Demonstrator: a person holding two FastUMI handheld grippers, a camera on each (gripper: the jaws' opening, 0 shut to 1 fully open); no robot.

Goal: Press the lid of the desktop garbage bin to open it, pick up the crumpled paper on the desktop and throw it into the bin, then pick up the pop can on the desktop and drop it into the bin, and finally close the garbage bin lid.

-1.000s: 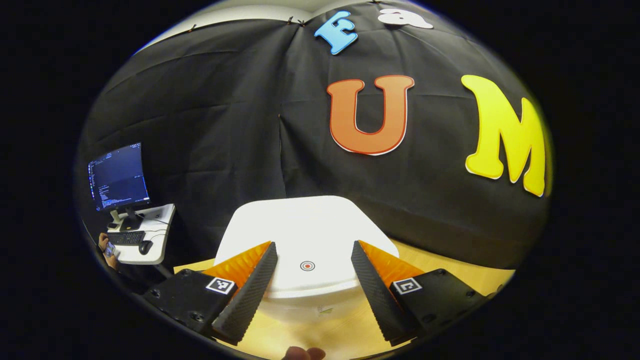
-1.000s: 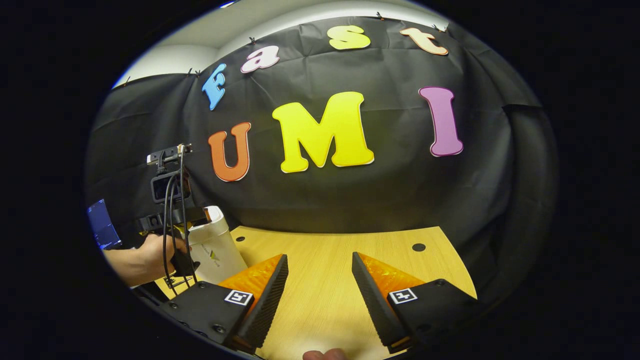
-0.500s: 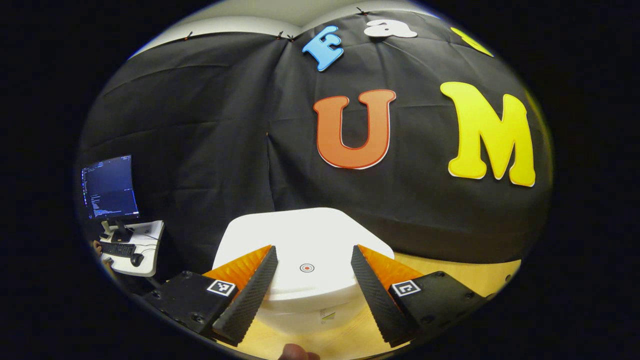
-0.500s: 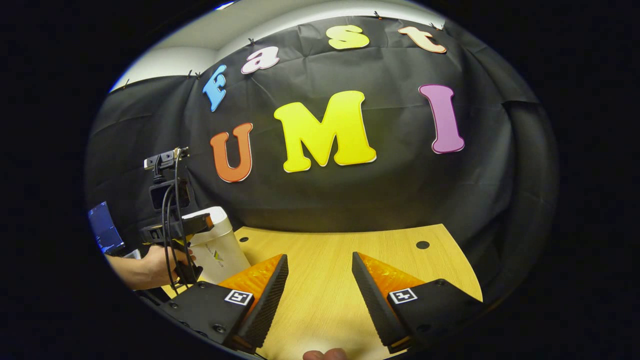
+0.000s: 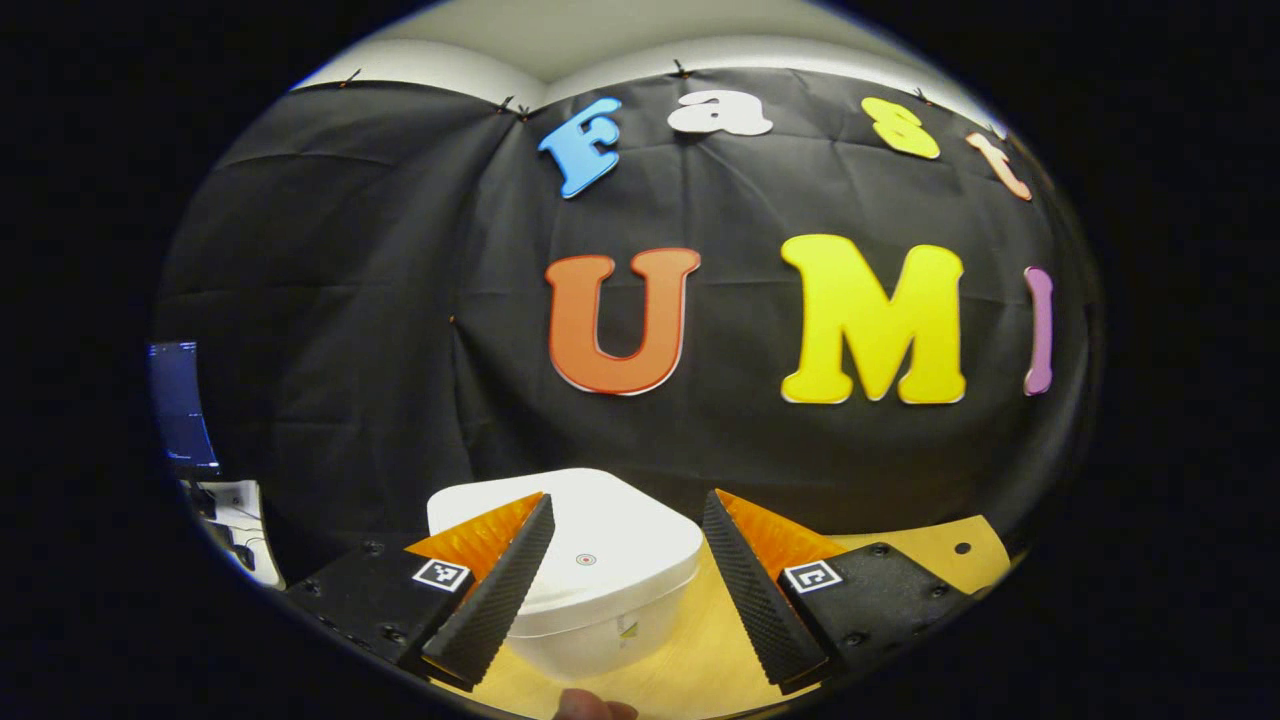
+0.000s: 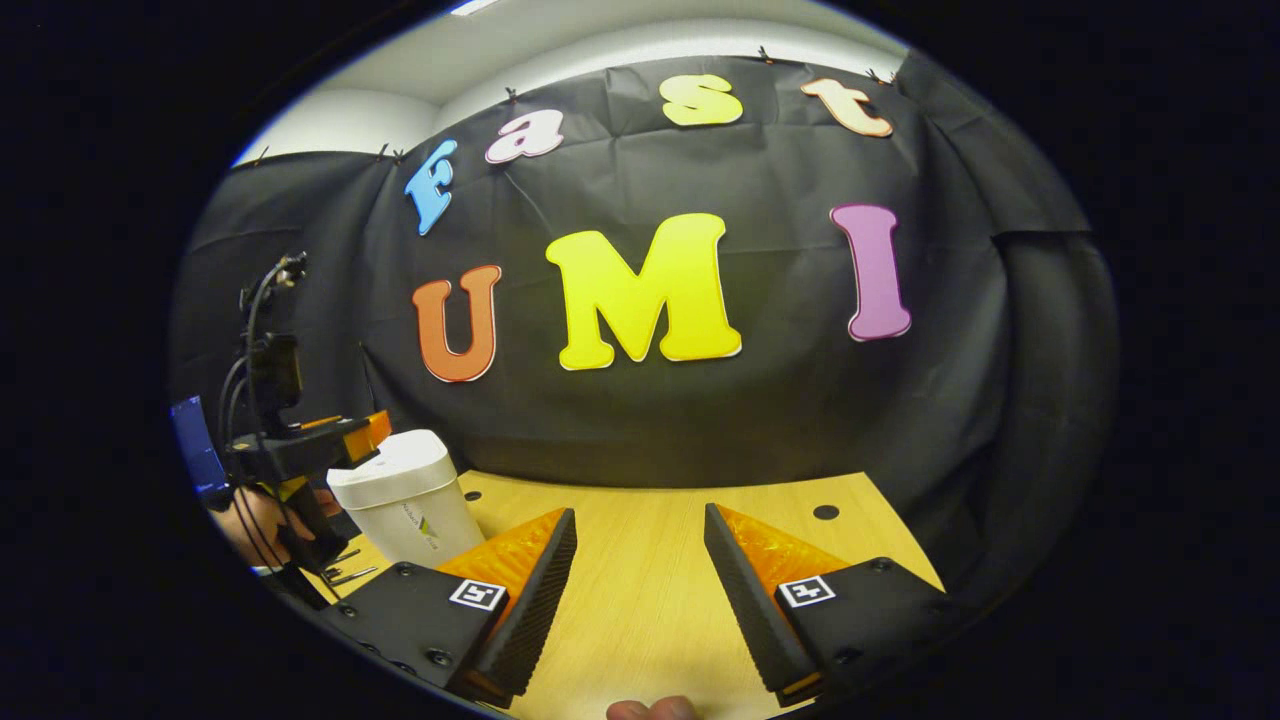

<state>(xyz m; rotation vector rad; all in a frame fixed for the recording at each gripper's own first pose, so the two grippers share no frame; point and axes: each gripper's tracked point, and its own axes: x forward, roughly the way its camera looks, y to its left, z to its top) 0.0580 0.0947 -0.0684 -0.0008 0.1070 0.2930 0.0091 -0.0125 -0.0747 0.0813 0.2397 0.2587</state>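
The white desktop bin (image 5: 590,590) stands on the wooden table (image 5: 700,660) with its lid (image 5: 600,530) down; a small red ring marks the lid's top. My left gripper (image 5: 625,500) is open, its fingers reaching over the lid's near side without touching it. In the right gripper view the bin (image 6: 405,495) stands at the far left, and the left gripper (image 6: 365,430), held by a hand (image 6: 250,520), hovers just left of the lid and level with it. My right gripper (image 6: 640,512) is open over bare table (image 6: 640,600), nothing between its fingers.
The black cloth wall runs close behind the bin and the table's far edge. A monitor (image 5: 180,410) and a white side desk (image 5: 235,510) stand off to the left. Small round holes (image 6: 826,512) mark the tabletop near the back.
My left gripper has drawn back from the bin and swung right, so the bin looks smaller and lower. The lid has stayed down. My right gripper has hardly moved.
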